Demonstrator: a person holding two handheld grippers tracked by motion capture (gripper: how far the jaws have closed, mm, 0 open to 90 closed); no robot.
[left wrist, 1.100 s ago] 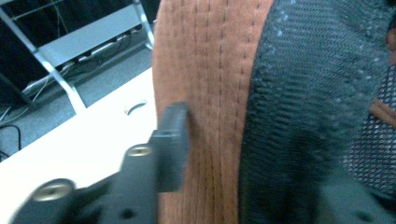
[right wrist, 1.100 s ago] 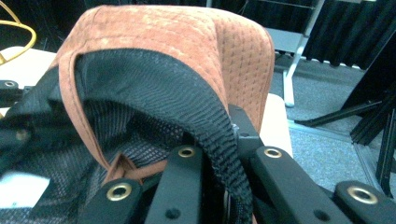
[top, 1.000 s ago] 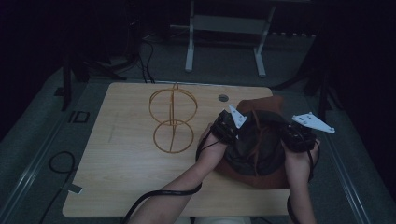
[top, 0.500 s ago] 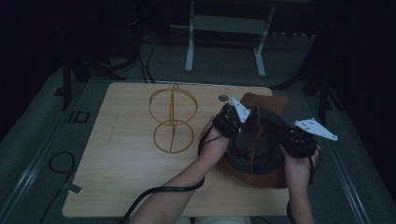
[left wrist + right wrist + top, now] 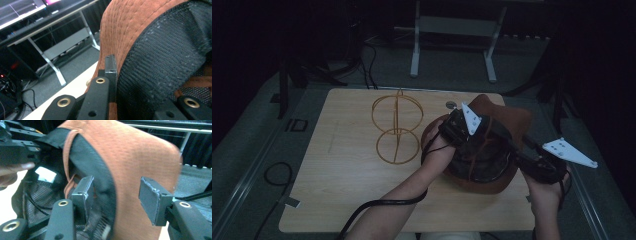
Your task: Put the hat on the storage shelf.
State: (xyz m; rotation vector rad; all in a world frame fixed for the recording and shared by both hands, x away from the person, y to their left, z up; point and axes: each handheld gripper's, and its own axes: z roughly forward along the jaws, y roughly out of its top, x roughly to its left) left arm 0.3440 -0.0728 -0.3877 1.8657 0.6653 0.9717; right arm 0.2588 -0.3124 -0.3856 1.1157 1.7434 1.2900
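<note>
Hat (image 5: 507, 117) upturned between both tongs: left tongs (image 5: 113, 75) clamp its brim, right tongs (image 5: 115, 200) gape astride it and should close squarely before lifting

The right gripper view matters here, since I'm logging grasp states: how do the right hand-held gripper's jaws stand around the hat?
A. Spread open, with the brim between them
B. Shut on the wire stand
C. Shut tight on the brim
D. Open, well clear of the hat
A: the right hand-held gripper has its jaws apart, with the edge of the brown hat lying between them.
</note>
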